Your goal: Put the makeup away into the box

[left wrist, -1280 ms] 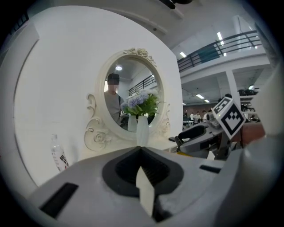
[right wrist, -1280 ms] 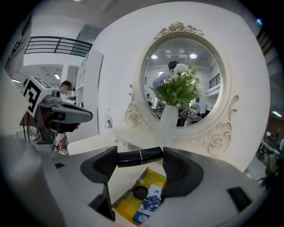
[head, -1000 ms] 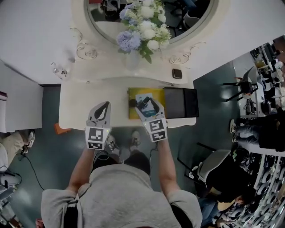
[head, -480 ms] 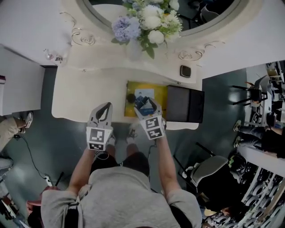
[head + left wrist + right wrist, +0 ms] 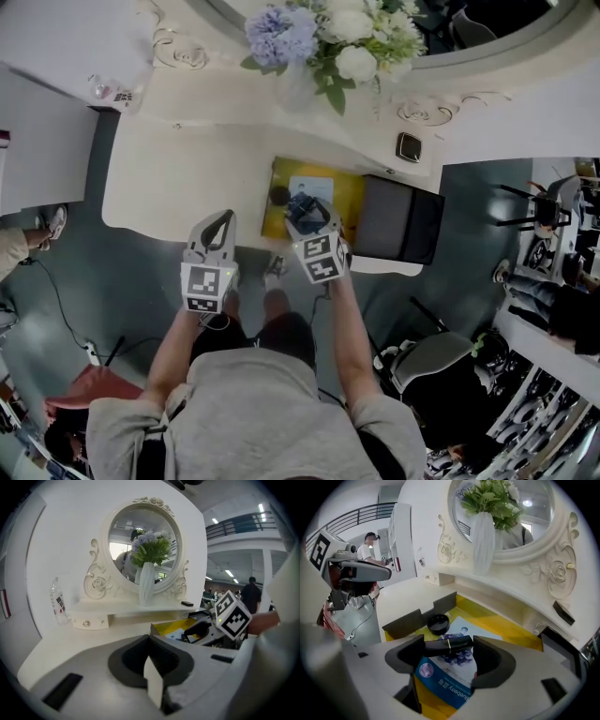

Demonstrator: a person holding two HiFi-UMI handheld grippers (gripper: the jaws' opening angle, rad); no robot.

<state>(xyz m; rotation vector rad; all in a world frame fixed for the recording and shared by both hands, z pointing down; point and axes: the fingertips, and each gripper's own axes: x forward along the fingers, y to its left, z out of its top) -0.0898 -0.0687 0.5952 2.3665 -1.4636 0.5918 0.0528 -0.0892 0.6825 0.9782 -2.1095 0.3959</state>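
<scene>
An open box with a yellow inside (image 5: 342, 187) (image 5: 506, 625) stands on the white dressing table (image 5: 178, 178). In it lie a blue-and-white packet (image 5: 447, 679) and a round black compact (image 5: 438, 622). My right gripper (image 5: 302, 208) (image 5: 449, 648) hovers over the box's near part, shut on a black lipstick tube (image 5: 440, 645) held crosswise between the jaws. My left gripper (image 5: 222, 219) (image 5: 150, 639) is at the table's front edge, left of the box, shut with nothing in it. The left gripper view also shows the right gripper's marker cube (image 5: 230, 613).
A black panel (image 5: 398, 220) adjoins the box on the right. On the raised shelf stand a white vase of flowers (image 5: 314, 42), a small clear bottle (image 5: 101, 91) at far left and a small dark device (image 5: 409, 147). An oval mirror (image 5: 140, 550) backs the table.
The head view has shifted, so the table sits lower and more to the right in the frame. Both grippers keep their places relative to the box; the right one still holds the lipstick.
</scene>
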